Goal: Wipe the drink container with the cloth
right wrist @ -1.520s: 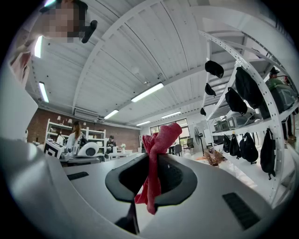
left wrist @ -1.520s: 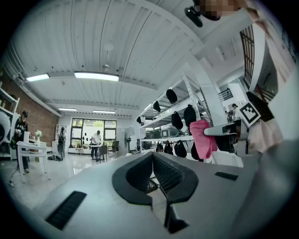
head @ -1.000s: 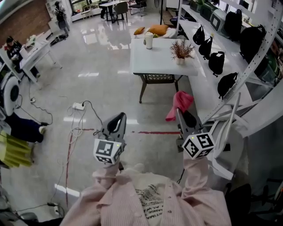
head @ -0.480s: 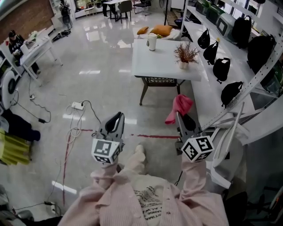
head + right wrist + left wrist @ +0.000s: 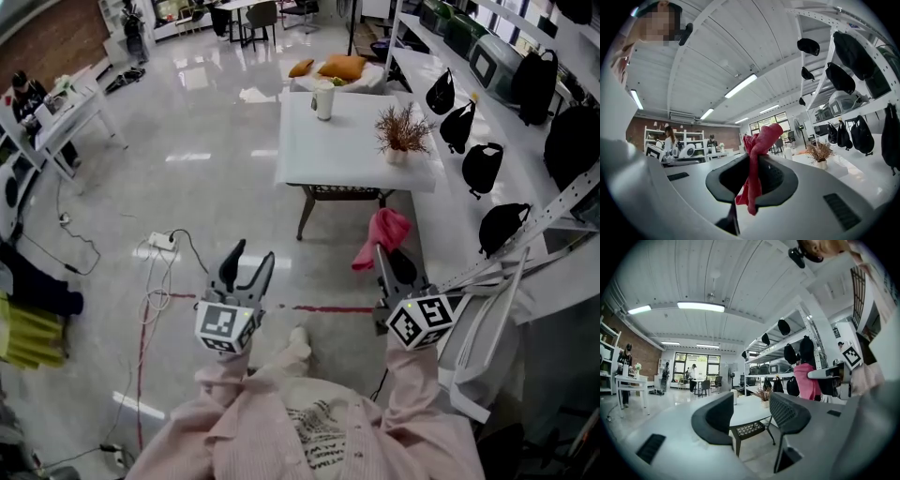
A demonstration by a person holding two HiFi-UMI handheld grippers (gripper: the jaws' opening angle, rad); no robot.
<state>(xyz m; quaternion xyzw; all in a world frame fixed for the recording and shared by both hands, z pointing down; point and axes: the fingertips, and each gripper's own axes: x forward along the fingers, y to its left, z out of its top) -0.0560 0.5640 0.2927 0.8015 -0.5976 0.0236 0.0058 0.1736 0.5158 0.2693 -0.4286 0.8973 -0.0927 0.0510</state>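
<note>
1. At the far edge of the white table [image 5: 347, 155] ahead of us stands the drink container [image 5: 324, 101], a pale upright cup. It is well apart from both of our grippers. A small potted plant [image 5: 401, 131] with dry twigs stands toward the table's right side.
2. We hold the left gripper [image 5: 253, 253] out level over the glossy floor, short of the table. Its jaws have just been opening and now stand apart. In the left gripper view nothing lies between them. Only the table and the cup on it show, far beyond the gap.
3. We hold the right gripper [image 5: 389, 258] out level beside it, and its jaws are clamped on the cloth [image 5: 382, 234], a pink-red rag.
4. In the right gripper view the cloth is pinched near its middle. A bunched end stands above the jaws and a loose tail hangs below them.
5. In the head view the cloth shows just past the right gripper's tip, in front of the table's near right corner.
6. White shelving [image 5: 441, 202] runs along our right, with black bags [image 5: 482, 167] hanging from it.
7. To our left a white power strip [image 5: 161, 242] lies on the floor with its cables trailing. A red line [image 5: 323, 307] crosses the floor below both grippers.
</note>
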